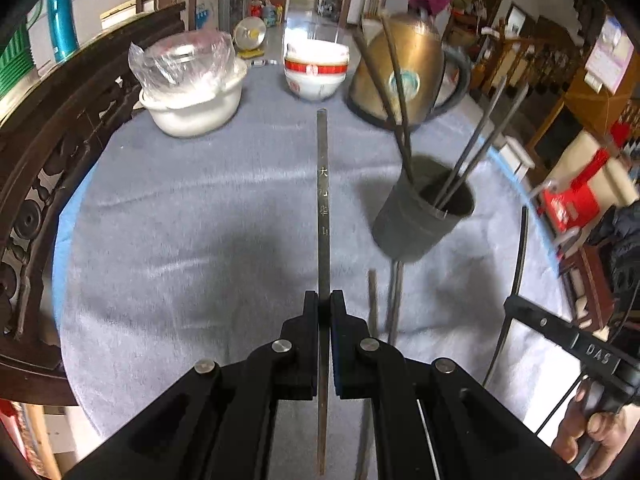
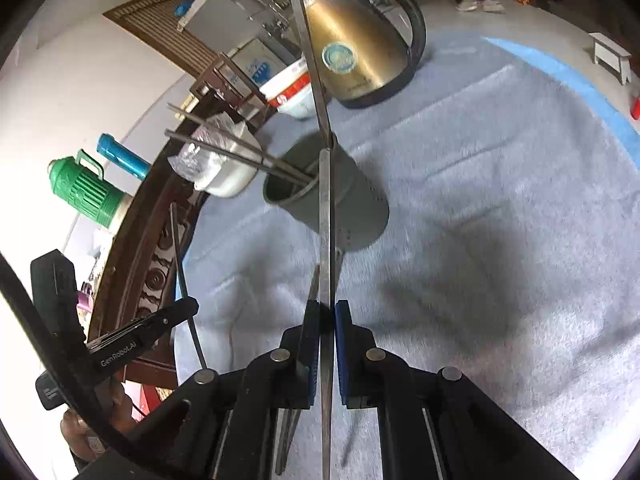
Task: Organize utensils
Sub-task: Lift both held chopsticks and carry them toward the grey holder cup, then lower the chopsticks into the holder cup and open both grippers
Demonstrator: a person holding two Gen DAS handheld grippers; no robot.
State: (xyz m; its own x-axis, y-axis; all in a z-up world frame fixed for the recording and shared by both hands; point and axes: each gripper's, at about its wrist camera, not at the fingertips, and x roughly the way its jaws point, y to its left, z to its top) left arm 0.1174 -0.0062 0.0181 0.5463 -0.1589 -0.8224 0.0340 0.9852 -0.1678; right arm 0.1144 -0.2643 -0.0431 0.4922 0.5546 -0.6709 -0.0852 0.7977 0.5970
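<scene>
Chopsticks head for the holder in both views. From the left wrist camera, the left gripper (image 1: 324,304) has its jaws clenched on 1 dark chopstick (image 1: 322,200), which runs straight out along the fingers toward the far side of the bench (image 1: 180,220), a grip that looks chosen so the stick can be steered lengthwise. To the right stands the grey utensil cup (image 1: 424,216), already holding 4 chopsticks (image 1: 400,120) that lean against its rim. At least 2 loose sticks (image 1: 394,300) lie on the grey cloth just near of the cup, apparently waiting their turn. Far across the bench sit a covered white pot (image 1: 196,96), stacked bowls (image 1: 316,70) and a brass kettle (image 1: 404,76).

From the right wrist camera, the right gripper (image 2: 328,312) has its jaws grasping another chopstick (image 2: 326,208), which crosses in front of the utensil cup (image 2: 340,196); whether its tip sits over the mouth cannot be told. The left gripper (image 2: 160,322) shows at the near left, well apart from the cup, likely kept clear while the right one works.
</scene>
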